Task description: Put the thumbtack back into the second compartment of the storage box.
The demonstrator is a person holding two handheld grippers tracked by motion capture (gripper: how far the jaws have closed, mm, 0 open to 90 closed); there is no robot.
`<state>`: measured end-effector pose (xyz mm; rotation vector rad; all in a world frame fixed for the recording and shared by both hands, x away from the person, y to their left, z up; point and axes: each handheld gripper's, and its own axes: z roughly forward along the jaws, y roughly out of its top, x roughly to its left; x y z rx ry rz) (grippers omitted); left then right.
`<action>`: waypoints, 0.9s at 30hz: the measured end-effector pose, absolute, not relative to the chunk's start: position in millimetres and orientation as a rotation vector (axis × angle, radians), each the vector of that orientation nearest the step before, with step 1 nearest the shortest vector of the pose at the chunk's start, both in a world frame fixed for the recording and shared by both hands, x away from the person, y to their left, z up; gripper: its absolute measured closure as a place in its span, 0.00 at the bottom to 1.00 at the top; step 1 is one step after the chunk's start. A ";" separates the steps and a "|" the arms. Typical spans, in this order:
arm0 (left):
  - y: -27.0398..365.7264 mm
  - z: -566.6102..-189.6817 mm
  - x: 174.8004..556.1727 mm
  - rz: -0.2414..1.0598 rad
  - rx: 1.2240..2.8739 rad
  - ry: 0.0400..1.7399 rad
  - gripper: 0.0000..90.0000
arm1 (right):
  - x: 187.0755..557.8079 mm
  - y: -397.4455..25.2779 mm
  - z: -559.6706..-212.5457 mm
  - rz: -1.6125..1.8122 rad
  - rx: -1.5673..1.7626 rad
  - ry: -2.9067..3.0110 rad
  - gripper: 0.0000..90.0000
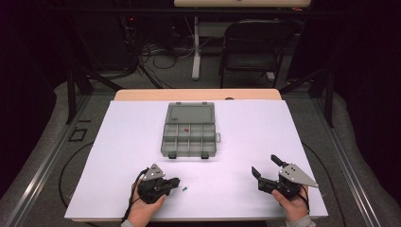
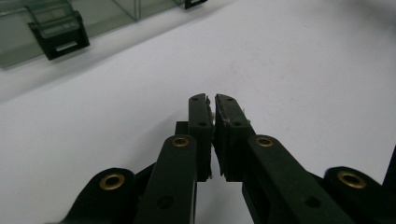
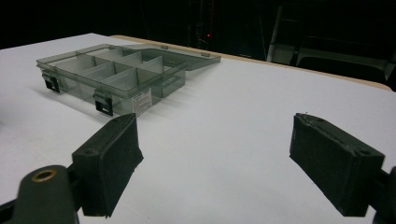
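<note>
A grey see-through organizer box [image 1: 189,130] lies open in the middle of the white table [image 1: 255,127], its lid folded back. One compartment holds a small red piece [image 1: 187,128]. A tiny green piece [image 1: 185,188] lies on the table just right of my left gripper [image 1: 177,181]. That gripper rests near the front edge with its jaws closed together [image 2: 211,100], and I see nothing held between them. My right gripper [image 1: 263,163] stands open at the front right, empty [image 3: 215,126]. From it the box [image 3: 112,74] shows ahead to the left, and the box's latches [image 2: 58,35] show in the left gripper view.
Beyond the table's far edge stand a black folding chair [image 1: 255,45], a white table leg [image 1: 196,47] and loose cables [image 1: 161,56] on the floor. Dark stand legs [image 1: 75,80] flank the table on both sides.
</note>
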<state>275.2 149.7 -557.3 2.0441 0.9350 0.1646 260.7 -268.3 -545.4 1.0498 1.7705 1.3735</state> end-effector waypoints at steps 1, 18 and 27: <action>152.3 -555.7 275.7 0.172 2.026 0.946 0.95 | 260.7 -268.3 -545.5 1.373 1.049 1.770 0.17; 168.6 -527.9 300.4 0.164 1.915 1.015 0.95 | 261.0 -267.5 -546.1 1.369 1.055 1.769 0.17; 159.7 -503.3 326.5 0.183 1.905 1.001 0.95 | 261.0 -268.6 -546.1 1.370 1.058 1.770 0.17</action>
